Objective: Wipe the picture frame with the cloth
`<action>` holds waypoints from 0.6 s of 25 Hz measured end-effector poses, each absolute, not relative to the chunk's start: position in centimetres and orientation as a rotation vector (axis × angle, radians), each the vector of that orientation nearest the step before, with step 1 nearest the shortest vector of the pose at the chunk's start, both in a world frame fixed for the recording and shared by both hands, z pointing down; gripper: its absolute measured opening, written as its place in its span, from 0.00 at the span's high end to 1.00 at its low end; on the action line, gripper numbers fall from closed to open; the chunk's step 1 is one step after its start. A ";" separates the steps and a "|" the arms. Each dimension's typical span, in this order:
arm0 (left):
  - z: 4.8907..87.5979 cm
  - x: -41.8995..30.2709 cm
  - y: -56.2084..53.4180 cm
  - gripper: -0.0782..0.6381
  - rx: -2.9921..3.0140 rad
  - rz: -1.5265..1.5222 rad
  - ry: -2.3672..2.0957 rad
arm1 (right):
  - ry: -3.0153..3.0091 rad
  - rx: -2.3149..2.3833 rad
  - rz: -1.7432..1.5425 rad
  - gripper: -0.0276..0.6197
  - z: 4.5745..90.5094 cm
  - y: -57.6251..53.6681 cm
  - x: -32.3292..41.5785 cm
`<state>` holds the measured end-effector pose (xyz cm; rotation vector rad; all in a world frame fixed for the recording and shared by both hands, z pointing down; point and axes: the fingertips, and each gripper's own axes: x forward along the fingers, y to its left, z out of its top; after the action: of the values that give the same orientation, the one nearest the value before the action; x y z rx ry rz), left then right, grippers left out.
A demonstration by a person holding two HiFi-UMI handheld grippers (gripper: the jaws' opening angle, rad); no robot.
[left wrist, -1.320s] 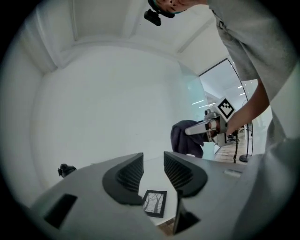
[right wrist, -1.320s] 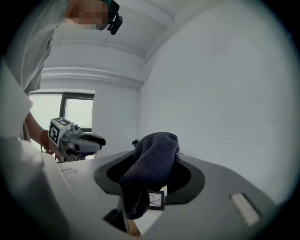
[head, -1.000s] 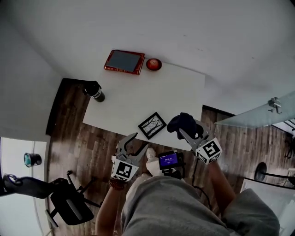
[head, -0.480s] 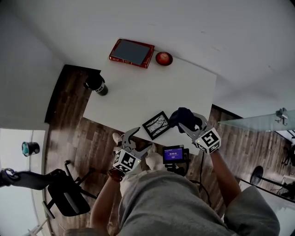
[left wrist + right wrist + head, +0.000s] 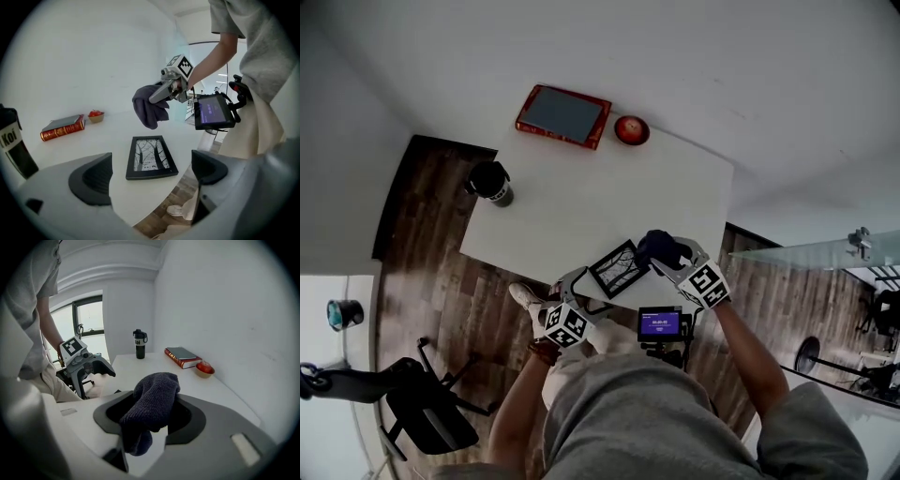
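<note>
At the left, the left gripper (image 5: pixel 586 289) has just been opening its jaws and they stand wide apart with nothing clasped, the picture frame (image 5: pixel 151 157) lying flat just ahead of the gap near the front edge of the white table (image 5: pixel 581 187). The frame looks light, stiff and likely glass-fronted, so it may skate on the smooth top; pinching its dark rim at the near-left side seems best. To the right, the right gripper (image 5: pixel 150 416) is clenched on the soft, limp cloth (image 5: pixel 152 404).

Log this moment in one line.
left gripper: jaws just opening, empty, facing black picture frame | right gripper: shut on dark knitted cloth | frame: flat on white table, cloth clear of it
</note>
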<state>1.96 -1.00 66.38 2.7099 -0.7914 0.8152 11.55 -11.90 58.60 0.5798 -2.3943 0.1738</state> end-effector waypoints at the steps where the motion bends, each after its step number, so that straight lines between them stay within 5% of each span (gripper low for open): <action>1: 67.0 2.1 -1.2 0.16 2.704 0.823 -0.776 | -2.388 0.572 0.178 0.64 59.2 -12.1 11.2; 15: 71.7 3.0 -2.5 0.16 2.622 0.861 -0.823 | -2.313 0.533 0.286 0.64 64.5 -12.8 10.5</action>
<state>3.01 -2.47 71.72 2.6223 -0.8225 0.8609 10.53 -12.84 64.47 0.5331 -2.3133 0.2864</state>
